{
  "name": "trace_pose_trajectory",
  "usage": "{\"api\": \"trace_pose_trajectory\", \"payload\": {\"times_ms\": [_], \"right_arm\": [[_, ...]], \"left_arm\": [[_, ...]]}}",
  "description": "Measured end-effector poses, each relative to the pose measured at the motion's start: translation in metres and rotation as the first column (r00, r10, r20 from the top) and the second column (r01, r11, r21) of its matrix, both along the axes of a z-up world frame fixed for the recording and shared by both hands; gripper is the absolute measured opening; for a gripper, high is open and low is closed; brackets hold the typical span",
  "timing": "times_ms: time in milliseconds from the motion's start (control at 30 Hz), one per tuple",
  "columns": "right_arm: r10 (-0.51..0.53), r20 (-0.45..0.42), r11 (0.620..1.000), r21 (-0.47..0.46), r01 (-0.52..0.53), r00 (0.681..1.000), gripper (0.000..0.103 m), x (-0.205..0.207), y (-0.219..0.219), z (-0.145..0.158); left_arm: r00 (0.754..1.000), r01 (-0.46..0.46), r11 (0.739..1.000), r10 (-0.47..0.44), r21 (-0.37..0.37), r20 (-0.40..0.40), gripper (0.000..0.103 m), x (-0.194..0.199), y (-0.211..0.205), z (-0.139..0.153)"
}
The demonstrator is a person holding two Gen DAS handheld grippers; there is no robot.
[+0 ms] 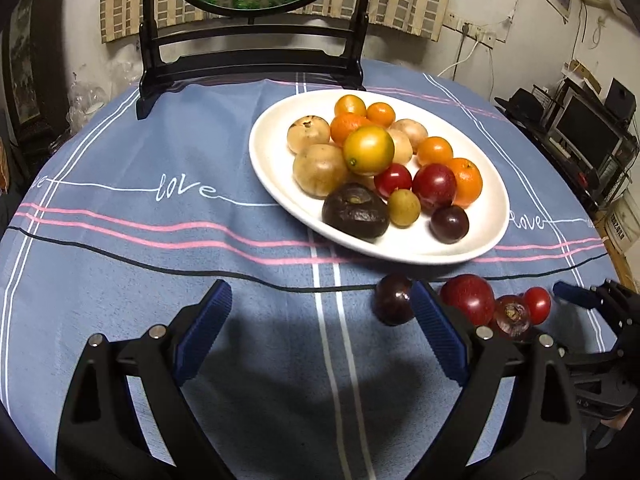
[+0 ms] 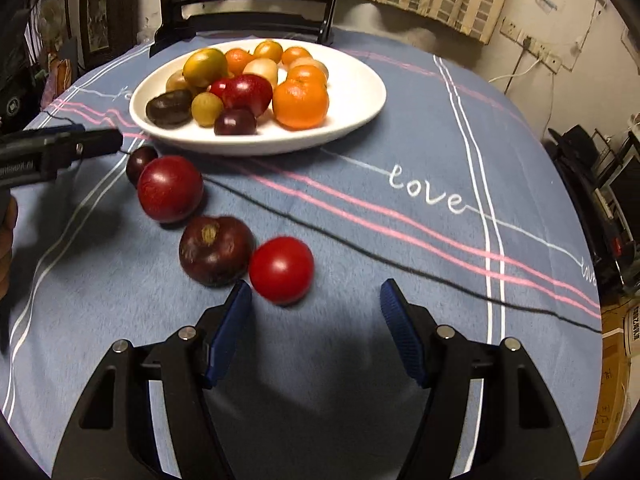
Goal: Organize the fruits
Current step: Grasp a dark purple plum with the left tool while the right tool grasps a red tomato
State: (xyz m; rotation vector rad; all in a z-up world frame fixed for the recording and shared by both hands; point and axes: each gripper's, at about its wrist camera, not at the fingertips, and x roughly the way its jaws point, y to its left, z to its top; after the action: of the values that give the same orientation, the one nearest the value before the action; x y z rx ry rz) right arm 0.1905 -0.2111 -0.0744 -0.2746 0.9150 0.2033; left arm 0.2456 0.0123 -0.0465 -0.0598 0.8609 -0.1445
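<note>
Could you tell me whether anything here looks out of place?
Yes: four fruits lie loose on the cloth in front of the plate, in a row: a dark plum, a red plum, a dark wrinkled fruit and a red tomato. The rest are piled on the plate. Nothing looks spilled or damaged.

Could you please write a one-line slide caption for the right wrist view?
Open right gripper hovers near a red tomato in a row of fruit beside the white plate.

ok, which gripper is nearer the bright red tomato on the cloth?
Right. The right gripper has the tomato just ahead of its open fingers, near the left one. The left gripper sits further off, its finger by the dark plum at the row's other end.
</note>
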Motion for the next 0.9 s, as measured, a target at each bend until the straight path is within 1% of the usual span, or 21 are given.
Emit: {"api": "trace_pose_trajectory", "payload": {"times_ms": [33, 67, 100, 133, 167, 233, 267, 300, 500, 567, 633, 767, 900], "right_arm": [[-0.004, 0.005, 1.000, 0.011, 0.004, 1.000, 0.068, 0.001, 0.000, -0.001], [-0.003, 0.001, 1.000, 0.025, 0.003, 1.000, 0.065, 0.002, 0.000, -0.001], [0.003, -0.008, 0.999, 0.046, -0.002, 1.000, 0.055, 0.003, -0.001, 0.000], [0.008, -0.020, 0.997, 0.078, -0.006, 1.000, 0.051, 0.005, -0.001, 0.000], [0.007, -0.028, 0.995, 0.100, -0.004, 1.000, 0.045, 0.006, -0.001, 0.000], [0.008, -0.020, 0.995, 0.096, -0.006, 1.000, 0.044, 0.005, 0.000, 0.001], [0.012, -0.019, 0.995, 0.101, -0.010, 1.000, 0.041, 0.005, 0.001, 0.001], [0.020, -0.023, 0.993, 0.120, -0.017, 1.000, 0.032, 0.005, 0.000, 0.002], [-0.003, -0.035, 0.983, 0.184, 0.009, 0.999, 0.031, 0.008, -0.006, 0.006], [-0.014, -0.043, 0.976, 0.219, 0.023, 0.999, 0.031, 0.010, -0.011, 0.008], [-0.020, -0.045, 0.970, 0.240, 0.030, 0.999, 0.031, 0.010, -0.015, 0.009], [-0.037, -0.042, 0.968, 0.245, 0.047, 0.998, 0.031, 0.010, -0.019, 0.010], [-0.060, 0.002, 0.970, 0.235, 0.058, 0.998, 0.031, 0.006, -0.021, 0.018]], "left_arm": [[1.000, 0.002, 1.000, -0.003, 0.009, 0.002, 0.093, -0.001, -0.001, 0.000], [1.000, 0.006, 1.000, -0.006, 0.013, 0.003, 0.093, -0.001, -0.002, -0.001], [1.000, 0.011, 1.000, -0.011, 0.017, 0.001, 0.093, -0.001, -0.004, -0.001], [1.000, 0.013, 1.000, -0.013, 0.019, -0.001, 0.093, -0.001, -0.004, -0.002], [1.000, 0.015, 1.000, -0.015, 0.020, -0.003, 0.093, -0.001, -0.005, -0.002], [1.000, 0.019, 1.000, -0.019, 0.020, -0.008, 0.093, -0.001, -0.005, -0.003], [1.000, 0.022, 1.000, -0.021, 0.017, -0.011, 0.093, -0.001, -0.005, -0.003], [1.000, 0.024, 1.000, -0.024, 0.012, -0.014, 0.093, -0.001, -0.005, -0.004], [0.998, 0.049, 0.999, -0.048, 0.012, -0.030, 0.093, -0.001, -0.007, -0.005], [0.997, 0.065, 0.997, -0.064, 0.030, -0.031, 0.093, -0.002, -0.010, -0.005], [0.996, 0.082, 0.994, -0.079, 0.071, -0.033, 0.093, -0.004, -0.015, -0.006], [0.995, 0.103, 0.986, -0.100, 0.131, -0.026, 0.093, -0.005, -0.024, -0.011], [0.994, 0.106, 0.984, -0.108, 0.141, 0.008, 0.093, -0.005, -0.029, -0.013]]}}
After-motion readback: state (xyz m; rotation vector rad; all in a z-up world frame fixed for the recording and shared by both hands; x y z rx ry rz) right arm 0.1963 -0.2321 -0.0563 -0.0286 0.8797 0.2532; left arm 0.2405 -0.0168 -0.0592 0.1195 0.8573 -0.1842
